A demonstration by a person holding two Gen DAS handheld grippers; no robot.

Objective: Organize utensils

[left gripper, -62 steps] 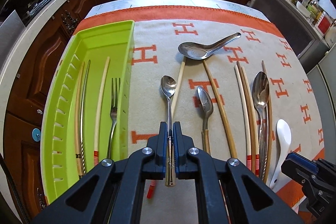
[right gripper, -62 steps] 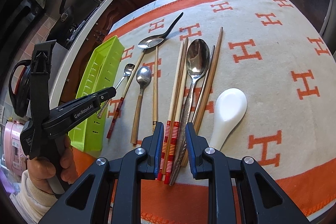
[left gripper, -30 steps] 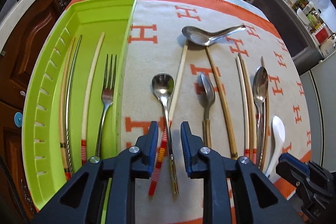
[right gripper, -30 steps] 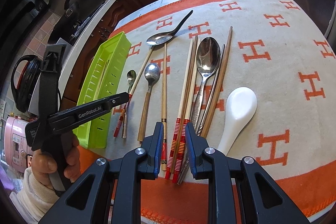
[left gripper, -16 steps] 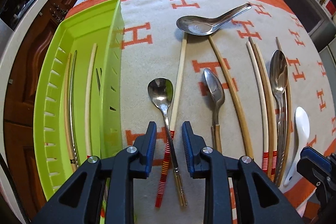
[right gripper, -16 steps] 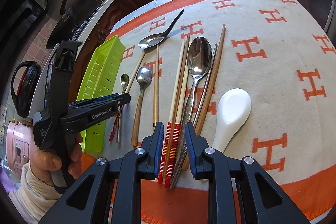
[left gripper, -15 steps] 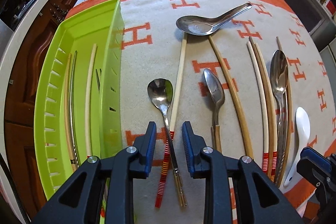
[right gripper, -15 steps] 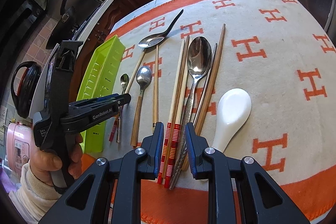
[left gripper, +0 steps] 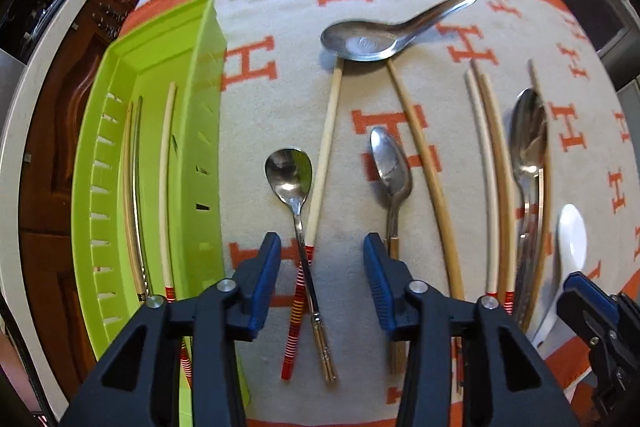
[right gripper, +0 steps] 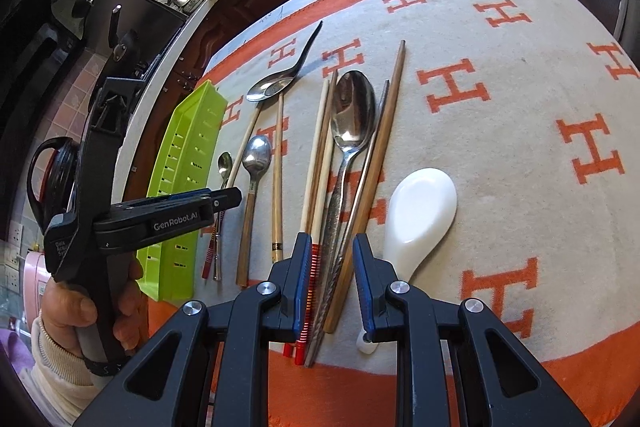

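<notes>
A green tray [left gripper: 204, 115] lies at the left of the cloth with several chopsticks inside. My left gripper [left gripper: 322, 287] is open and empty, its jaws either side of a small steel spoon [left gripper: 294, 187] and a red-striped chopstick [left gripper: 320, 187] lying on the cloth. My right gripper [right gripper: 330, 287] is open above the ends of a chopstick pair [right gripper: 320, 163], a large steel spoon [right gripper: 352, 123] and darker chopsticks. A white ceramic spoon [right gripper: 420, 207] lies just right of it.
A wood-handled spoon [left gripper: 392, 179], a steel soup spoon [left gripper: 368, 41] and a bamboo chopstick [left gripper: 428, 171] lie mid-cloth. The orange-bordered cloth [right gripper: 520, 107] covers the table. Kitchen counter and cabinets ring it. The left gripper [right gripper: 168, 215] shows in the right wrist view.
My left gripper let go of the small steel spoon, which now lies on the cloth, and its jaws have opened wider. My right gripper has barely moved.
</notes>
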